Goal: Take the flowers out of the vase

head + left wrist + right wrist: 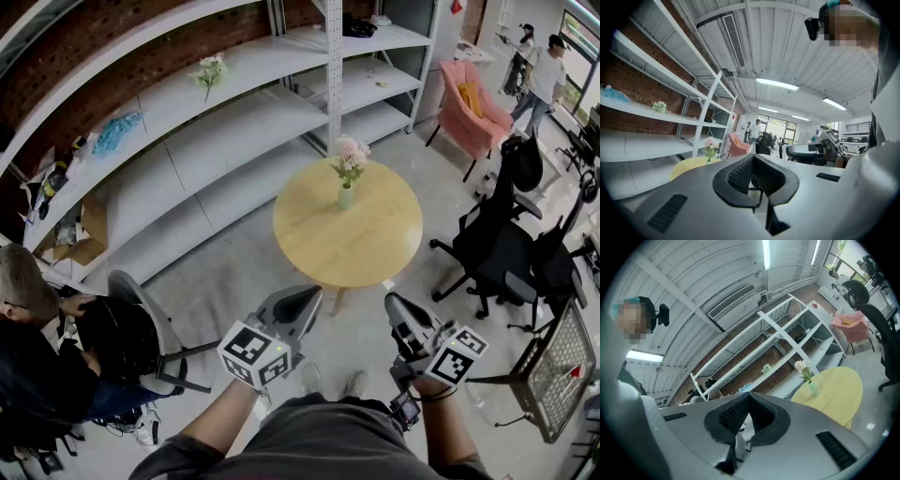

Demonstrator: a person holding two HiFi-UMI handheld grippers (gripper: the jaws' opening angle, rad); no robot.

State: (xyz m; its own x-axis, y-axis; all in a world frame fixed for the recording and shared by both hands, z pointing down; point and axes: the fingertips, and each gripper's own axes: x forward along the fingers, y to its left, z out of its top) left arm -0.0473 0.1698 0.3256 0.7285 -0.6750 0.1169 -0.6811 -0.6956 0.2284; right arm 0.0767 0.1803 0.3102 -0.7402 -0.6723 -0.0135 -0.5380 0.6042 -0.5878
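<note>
A small green vase (346, 196) holding pink flowers (352, 153) stands upright at the far side of the round yellow table (361, 244). My left gripper (309, 298) and right gripper (394, 302) are held side by side near my body, short of the table's near edge and well apart from the vase. Both are shut with nothing in them. In the left gripper view the left gripper (758, 185) has its jaws together, and the flowers (710, 143) are far off at the left. In the right gripper view the right gripper (744, 420) is closed, with the vase (813, 388) on the table (836, 397) at the right.
Long white shelving (234, 103) runs behind the table, with another flower bunch (209, 70) on a shelf. A pink armchair (473, 103) and black office chairs (497, 244) stand at the right, near a wire basket (562, 366). A seated person (37, 356) is at the left.
</note>
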